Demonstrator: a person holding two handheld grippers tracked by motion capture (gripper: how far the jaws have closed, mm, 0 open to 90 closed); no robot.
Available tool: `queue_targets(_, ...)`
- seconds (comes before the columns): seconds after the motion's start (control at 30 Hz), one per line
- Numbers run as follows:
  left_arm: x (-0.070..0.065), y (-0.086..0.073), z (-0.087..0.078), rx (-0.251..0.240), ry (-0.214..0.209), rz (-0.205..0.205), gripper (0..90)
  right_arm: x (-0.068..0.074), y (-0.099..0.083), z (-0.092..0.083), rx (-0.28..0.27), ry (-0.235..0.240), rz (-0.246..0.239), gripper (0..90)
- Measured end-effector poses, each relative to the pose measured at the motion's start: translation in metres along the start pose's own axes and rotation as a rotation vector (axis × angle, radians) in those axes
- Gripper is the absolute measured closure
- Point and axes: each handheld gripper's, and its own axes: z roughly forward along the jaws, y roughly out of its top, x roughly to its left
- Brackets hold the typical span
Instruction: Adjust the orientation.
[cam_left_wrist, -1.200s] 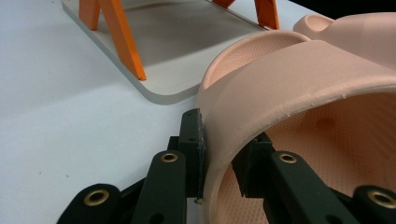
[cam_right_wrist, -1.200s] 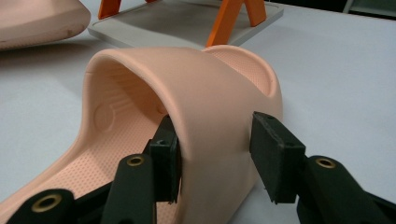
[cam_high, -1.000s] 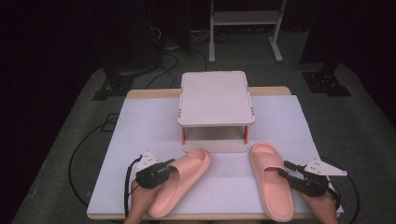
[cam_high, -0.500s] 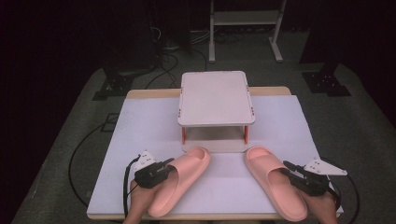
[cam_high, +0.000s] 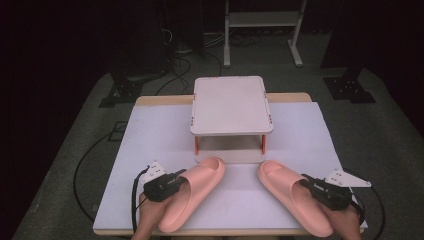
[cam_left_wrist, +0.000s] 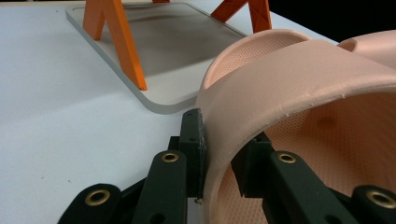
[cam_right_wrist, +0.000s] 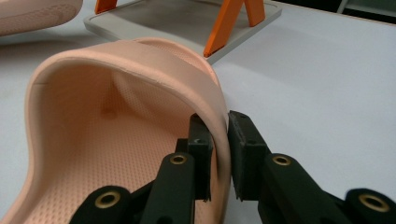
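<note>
Two pink slippers lie on the white table cover (cam_high: 300, 130), both on the person's side of the small two-tier rack (cam_high: 231, 105), which serves as landmark. High view: the left slipper (cam_high: 192, 197) lies toe toward the rack's near left corner; the right slipper (cam_high: 292, 197) lies toe toward its near right corner. The left gripper (cam_high: 167, 186) sits at the strap of the left slipper, the right gripper (cam_high: 325, 192) at the strap of the right slipper.

Left gripper view: the jaws of the left gripper (cam_left_wrist: 219, 156) pinch the strap edge of the left slipper (cam_left_wrist: 299, 88), one pad outside, one inside. The rack's bottom tray (cam_left_wrist: 159, 46) lies ahead, orange legs (cam_left_wrist: 123, 42) upright on it.

Right gripper view: the jaws of the right gripper (cam_right_wrist: 219, 154) have just been closing and now pinch the side wall of the right slipper (cam_right_wrist: 121, 126), wall between the pads. The rack's tray (cam_right_wrist: 182, 18) lies beyond the toe.

Judgement: both grips appear shallow, near the strap edges. To lift well, raise both slippers together and level, keep the pinch firm, and clear the rack's legs when bringing the toes toward it. The soft straps may flex; a slow lift reduces the risk of slipping.
</note>
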Motion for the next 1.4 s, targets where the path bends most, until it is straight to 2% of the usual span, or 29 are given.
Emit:
queue_targets(0.37, 0.001, 0.001, -0.002, -0.018, -0.022, -0.012, 75.9, 0.002, 0.003, -0.003, -0.023, 0.018, 0.027, 81.6)
queue_targets(0.7, 0.001, 0.003, -0.008, -0.038, -0.035, -0.026, 76.3, 0.006, 0.007, -0.003, -0.031, 0.04, 0.029, 81.8)
queue_targets(1.03, -0.003, 0.01, -0.011, -0.053, -0.057, -0.017, 76.2, 0.01, 0.014, -0.006, -0.061, 0.061, 0.042, 81.8)
queue_targets(1.2, -0.004, 0.011, -0.013, -0.046, -0.061, -0.015, 76.2, 0.012, 0.016, -0.006, -0.07, 0.065, 0.05, 81.8)
queue_targets(1.4, -0.005, 0.02, -0.02, -0.071, -0.065, -0.01, 76.2, 0.017, 0.022, -0.007, -0.083, 0.075, 0.051, 81.8)
